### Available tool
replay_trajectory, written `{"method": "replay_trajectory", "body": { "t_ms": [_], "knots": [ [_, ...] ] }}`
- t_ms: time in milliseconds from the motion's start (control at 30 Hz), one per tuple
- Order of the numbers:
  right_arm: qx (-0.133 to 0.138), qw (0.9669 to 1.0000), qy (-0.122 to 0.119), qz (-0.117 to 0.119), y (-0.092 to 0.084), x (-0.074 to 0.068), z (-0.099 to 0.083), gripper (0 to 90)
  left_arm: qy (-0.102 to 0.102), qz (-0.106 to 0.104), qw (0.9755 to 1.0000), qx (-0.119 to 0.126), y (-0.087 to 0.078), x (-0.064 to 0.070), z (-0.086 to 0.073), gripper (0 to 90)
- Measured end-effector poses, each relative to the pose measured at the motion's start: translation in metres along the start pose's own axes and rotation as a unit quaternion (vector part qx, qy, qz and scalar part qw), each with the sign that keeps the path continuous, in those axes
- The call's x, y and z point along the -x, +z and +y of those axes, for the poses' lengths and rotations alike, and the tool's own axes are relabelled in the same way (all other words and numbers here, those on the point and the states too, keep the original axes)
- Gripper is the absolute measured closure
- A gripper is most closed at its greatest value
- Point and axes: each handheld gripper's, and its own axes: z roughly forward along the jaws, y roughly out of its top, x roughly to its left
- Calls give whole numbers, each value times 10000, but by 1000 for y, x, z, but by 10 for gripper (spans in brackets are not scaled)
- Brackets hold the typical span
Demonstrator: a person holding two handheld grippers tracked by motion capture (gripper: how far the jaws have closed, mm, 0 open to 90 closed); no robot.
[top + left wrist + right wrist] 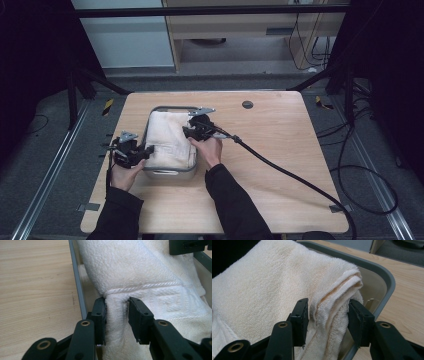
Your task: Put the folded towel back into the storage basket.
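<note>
A folded white towel lies in a grey tub on the wooden table. My left gripper is at the tub's near left side. In the left gripper view it is shut on a fold of the towel just below a corded hem, beside the tub's rim. My right gripper is over the tub's right side. In the right gripper view it is shut on the towel's layered edge, just inside the tub's wall.
The wooden table has bare room to the right of the tub and in front of it. A thick black cable trails from the right gripper to the near right corner. A round dark disc sits near the far edge.
</note>
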Motion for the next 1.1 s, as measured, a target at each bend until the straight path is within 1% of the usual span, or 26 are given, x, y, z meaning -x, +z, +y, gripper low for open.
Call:
{"method": "replay_trajectory", "body": {
  "t_ms": [67,100,133,233,300,433,633,767,900,1000,1100],
  "knots": [
    [4,10000,-26,-20,-1,0,0,535,30,59,10000,47,-1,0,1,628],
    [1,10000,-53,-42,-1,0,0,531,16,42,9999,91,-2,-1,1,628],
    [70,9999,-78,-56,-2,0,0,528,2,29,9999,157,-4,-2,2,620],
    [140,9999,-98,-10,-5,-1,2,528,-52,0,9995,313,-10,-3,4,611],
    [173,9998,-124,-36,-9,-1,4,523,-62,-12,9990,434,-15,-4,5,607],
    [281,9994,-187,-34,-17,0,8,507,-10,-60,9983,572,-21,-2,8,589],
    [454,9986,-274,23,-38,1,14,441,108,-131,9974,694,-25,4,9,533],
    [473,9985,-236,166,-52,5,13,355,186,-188,9971,715,-28,8,9,514],
    [507,9981,-297,200,-67,10,8,269,209,-266,9968,727,-30,11,8,479],
    [575,9974,-394,156,-81,15,3,231,234,-300,9964,758,-31,13,8,445],
    [681,9968,-330,242,-96,22,-4,204,300,-323,9960,771,-31,15,6,423]
  ]
}}
